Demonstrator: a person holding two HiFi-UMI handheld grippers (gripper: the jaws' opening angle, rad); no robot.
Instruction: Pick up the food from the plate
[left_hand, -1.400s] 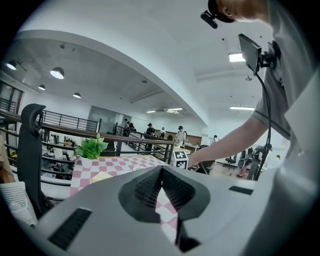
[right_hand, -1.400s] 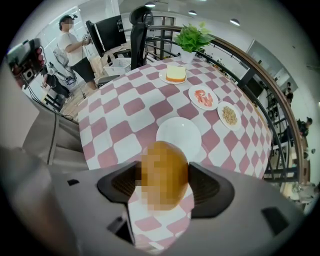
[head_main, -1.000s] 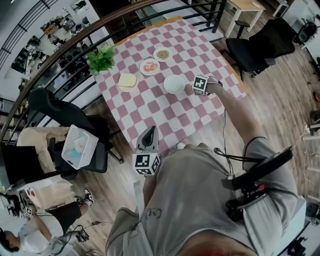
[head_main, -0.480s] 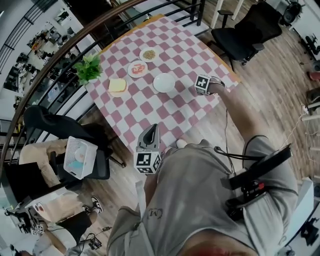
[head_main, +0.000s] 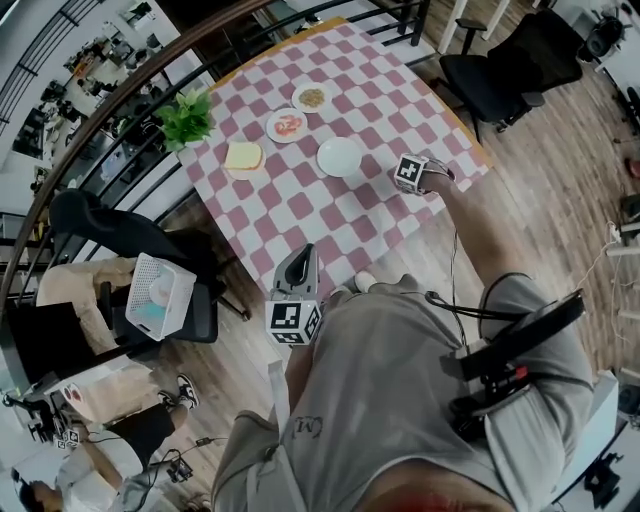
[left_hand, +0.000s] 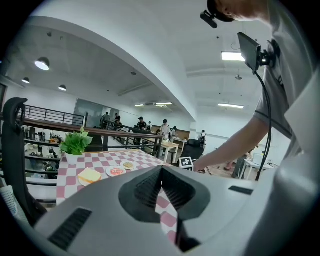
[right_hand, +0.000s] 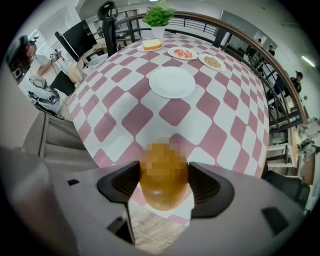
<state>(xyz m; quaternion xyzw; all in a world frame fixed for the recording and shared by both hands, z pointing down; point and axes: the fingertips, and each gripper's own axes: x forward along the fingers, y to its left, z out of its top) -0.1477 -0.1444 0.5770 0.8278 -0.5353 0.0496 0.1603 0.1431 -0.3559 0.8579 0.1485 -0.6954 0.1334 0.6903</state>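
My right gripper (right_hand: 164, 175) is shut on a round golden-brown piece of food (right_hand: 162, 195), a bun by its look, partly mosaicked. It hangs over the near edge of the pink-and-white checked table (right_hand: 125, 117). An empty white plate (right_hand: 172, 82) lies just beyond it. In the head view the right gripper (head_main: 410, 172) is near the table's right corner, a little right of that plate (head_main: 340, 157). My left gripper (head_main: 298, 285) is held low by my body, off the table, with its jaws together and nothing in them (left_hand: 161, 170).
Farther along the table lie a slice of toast (head_main: 243, 156), a plate of red food (head_main: 288, 125), a plate of grains (head_main: 312, 97) and a potted plant (head_main: 183, 118). A railing runs behind the table. Black chairs stand at the left (head_main: 110, 230) and right (head_main: 500, 75).
My right gripper has drawn back from the white plate toward the table's near right edge, holding the food. The left gripper has stayed by my body.
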